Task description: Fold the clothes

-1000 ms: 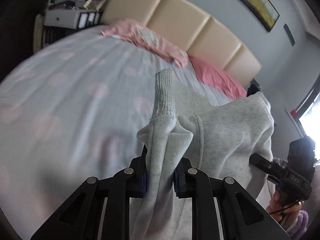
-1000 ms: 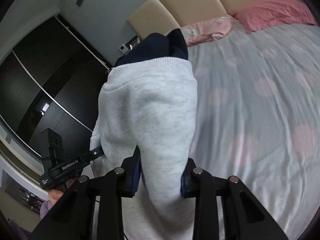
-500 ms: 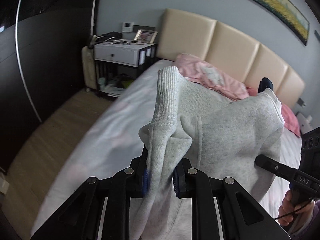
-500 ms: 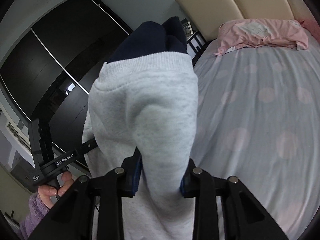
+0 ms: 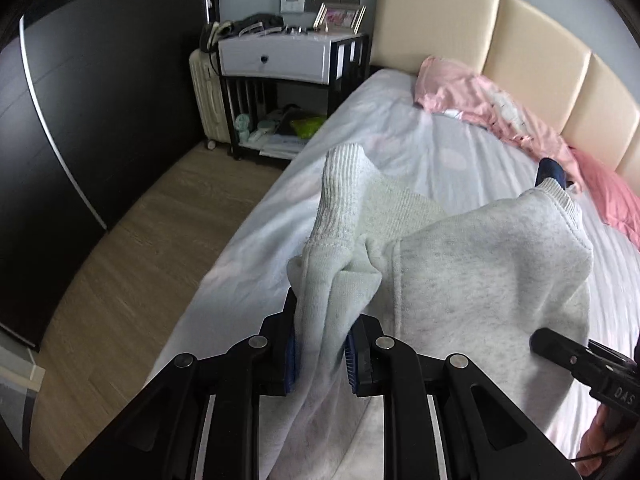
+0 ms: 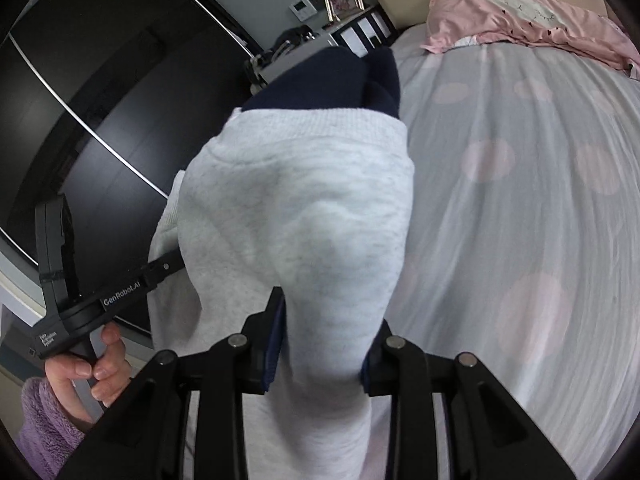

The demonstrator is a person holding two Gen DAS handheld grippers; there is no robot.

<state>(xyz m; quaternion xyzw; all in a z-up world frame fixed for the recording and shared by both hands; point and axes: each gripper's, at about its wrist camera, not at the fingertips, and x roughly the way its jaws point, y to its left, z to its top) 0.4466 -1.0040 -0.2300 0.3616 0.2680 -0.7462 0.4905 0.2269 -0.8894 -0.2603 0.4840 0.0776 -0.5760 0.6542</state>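
Note:
A light grey sweatshirt [image 5: 480,280] with a navy inner part [image 6: 340,80] hangs in the air between both grippers, above the bed's near edge. My left gripper [image 5: 320,354] is shut on a bunched fold beside a ribbed cuff [image 5: 340,196]. My right gripper [image 6: 322,350] is shut on another thick fold of the same sweatshirt [image 6: 300,220]. The right gripper's body shows at the right of the left wrist view [image 5: 580,364]; the left one shows at the left of the right wrist view [image 6: 92,304].
The bed [image 5: 440,152] has a pale sheet with pink dots, pink pillows [image 5: 480,100] and a beige headboard [image 5: 540,52]. A white nightstand [image 5: 280,60] and a cream suitcase [image 5: 206,96] stand at the bed's left. Wood floor [image 5: 140,240] and a dark wardrobe [image 6: 100,100] lie left.
Both grippers have swung left with the sweatshirt still held; the views now take in the nightstand, floor and wardrobe instead of the middle of the bed.

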